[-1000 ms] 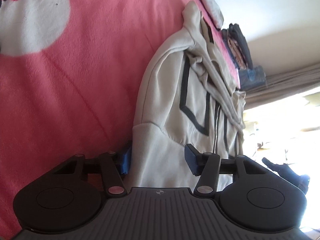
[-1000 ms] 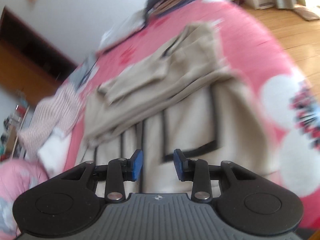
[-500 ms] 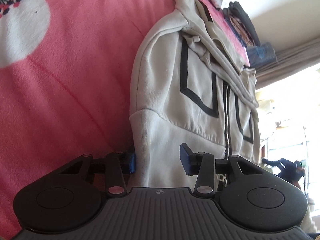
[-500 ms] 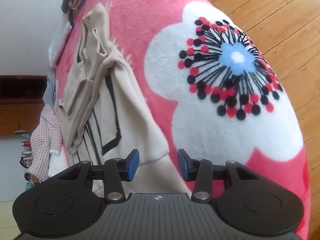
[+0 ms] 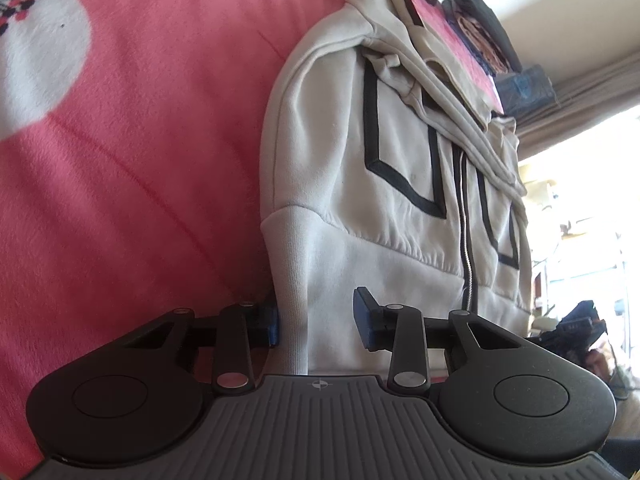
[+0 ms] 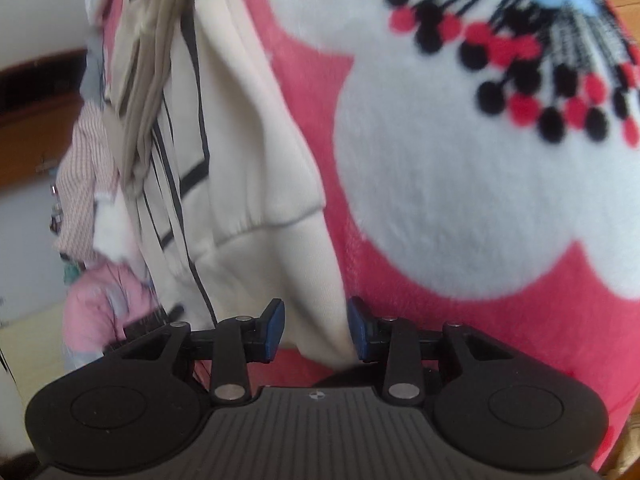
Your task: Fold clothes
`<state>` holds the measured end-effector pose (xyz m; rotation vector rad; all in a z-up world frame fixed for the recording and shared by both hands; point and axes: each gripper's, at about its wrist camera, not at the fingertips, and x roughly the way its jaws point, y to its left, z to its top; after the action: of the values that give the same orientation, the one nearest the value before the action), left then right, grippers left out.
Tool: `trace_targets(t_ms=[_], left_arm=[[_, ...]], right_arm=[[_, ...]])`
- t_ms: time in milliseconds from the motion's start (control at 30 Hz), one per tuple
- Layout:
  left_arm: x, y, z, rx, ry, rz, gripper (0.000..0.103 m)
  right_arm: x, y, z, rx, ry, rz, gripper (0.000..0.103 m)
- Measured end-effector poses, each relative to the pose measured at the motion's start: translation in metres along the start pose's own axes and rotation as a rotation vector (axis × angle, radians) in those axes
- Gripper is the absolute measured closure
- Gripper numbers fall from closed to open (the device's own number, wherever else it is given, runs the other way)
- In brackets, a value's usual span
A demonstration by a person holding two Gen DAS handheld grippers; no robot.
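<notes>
A beige zip hoodie (image 5: 340,184) with black lines lies flat on a pink blanket (image 5: 140,160) with white flowers, its sleeves folded across the chest. My left gripper (image 5: 316,320) straddles the left corner of the ribbed hem (image 5: 320,276). Its jaws are closing with the cloth between them, not pinched. In the right wrist view the hoodie (image 6: 256,184) runs away to the upper left. My right gripper (image 6: 316,330) sits at the right hem corner (image 6: 308,280), jaws closing around the cloth but not pressing it flat.
A pile of dark clothes (image 5: 484,28) and folded blue denim (image 5: 524,92) sit at the bed's far end. A pink-and-white striped garment (image 6: 84,168) and a pink one (image 6: 100,304) lie beyond the hoodie. The flowered blanket (image 6: 460,200) spreads to the right.
My right gripper dropped from above the hoodie to its right hem corner. My left gripper stayed at the left hem corner, rolled a little, and its jaws narrowed.
</notes>
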<state>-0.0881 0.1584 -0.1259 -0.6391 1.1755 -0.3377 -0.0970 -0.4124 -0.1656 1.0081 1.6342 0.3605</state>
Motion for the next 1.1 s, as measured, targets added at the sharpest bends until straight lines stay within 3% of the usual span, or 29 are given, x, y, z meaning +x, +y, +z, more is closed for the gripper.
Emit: trace_targets(t_ms=[67, 133, 200, 333, 667, 933, 1100], left_arm=[[0.0, -0.005, -0.002, 0.035, -0.001, 0.019, 0.071], [0.0, -0.01, -0.005, 0.08, -0.005, 0.048, 0.087], [-0.002, -0.013, -0.007, 0.113, -0.01, 0.064, 0.094], [-0.008, -0.014, -0.009, 0.133, -0.019, 0.054, 0.099], [-0.033, -0.012, -0.004, 0.033, -0.072, -0.07, 0.1], [-0.051, -0.019, 0.011, -0.052, -0.137, -0.176, 0.1], [-0.059, -0.031, 0.032, -0.05, -0.192, -0.218, 0.1]], right_arm=[[0.008, 0.007, 0.0, -0.038, 0.033, -0.033, 0.075], [0.011, 0.015, -0.006, -0.09, 0.045, -0.073, 0.079], [0.011, 0.022, -0.01, -0.124, 0.043, -0.091, 0.086], [0.008, 0.03, -0.018, -0.171, 0.012, -0.113, 0.091], [-0.013, 0.053, -0.047, -0.245, -0.161, -0.127, 0.093], [-0.035, 0.08, -0.06, -0.277, -0.305, -0.052, 0.093], [-0.051, 0.101, -0.054, -0.308, -0.368, 0.002, 0.093]])
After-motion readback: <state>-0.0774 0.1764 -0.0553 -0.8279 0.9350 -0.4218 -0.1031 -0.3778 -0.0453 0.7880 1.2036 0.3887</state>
